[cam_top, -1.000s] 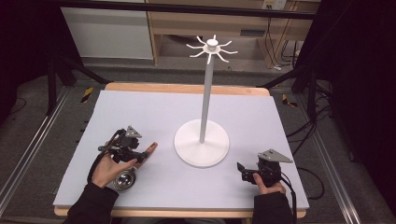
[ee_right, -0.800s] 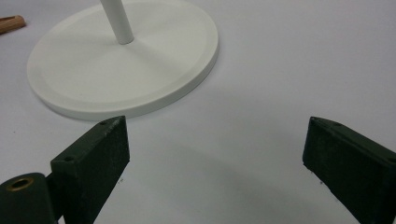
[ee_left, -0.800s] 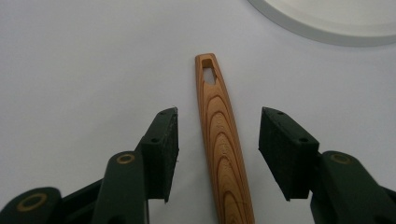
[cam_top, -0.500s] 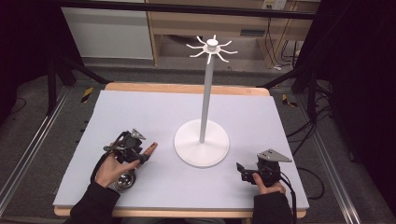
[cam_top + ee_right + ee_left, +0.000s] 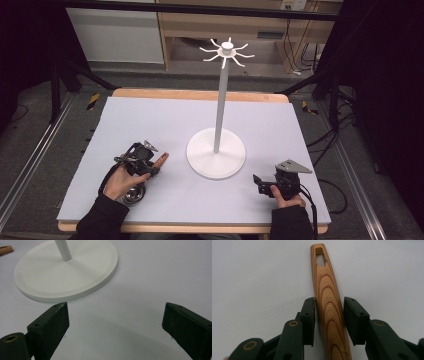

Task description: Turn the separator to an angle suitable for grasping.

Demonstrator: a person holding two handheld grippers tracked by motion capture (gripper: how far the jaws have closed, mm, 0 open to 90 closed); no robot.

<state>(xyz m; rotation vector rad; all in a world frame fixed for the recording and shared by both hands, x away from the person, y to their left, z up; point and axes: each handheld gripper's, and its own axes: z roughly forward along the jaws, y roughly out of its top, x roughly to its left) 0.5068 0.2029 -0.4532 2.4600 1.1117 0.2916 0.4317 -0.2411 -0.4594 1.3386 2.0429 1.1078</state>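
Note:
A ladle lies on the grey mat at the front left, its wooden handle [image 5: 161,160] pointing right toward the stand and its metal bowl [image 5: 133,195] partly under the person's left hand. My left gripper [image 5: 149,168] sits over the handle. In the left gripper view the two pads press close on either side of the handle [image 5: 328,297], near its middle, below the hanging slot at its tip. My right gripper [image 5: 257,181] rests at the front right, open with nothing between its jaws [image 5: 116,312]. It points at the white stand's round base [image 5: 67,272].
The white stand [image 5: 216,152] rises from the mat's centre on a thin pole to a crown of hook arms [image 5: 227,50]. The grey mat [image 5: 150,120] covers a wooden table. Dark frame legs and cables stand beyond the table's sides.
My left gripper has shifted slightly right along the ladle handle and settled lower on it. The right gripper and the stand have stayed still.

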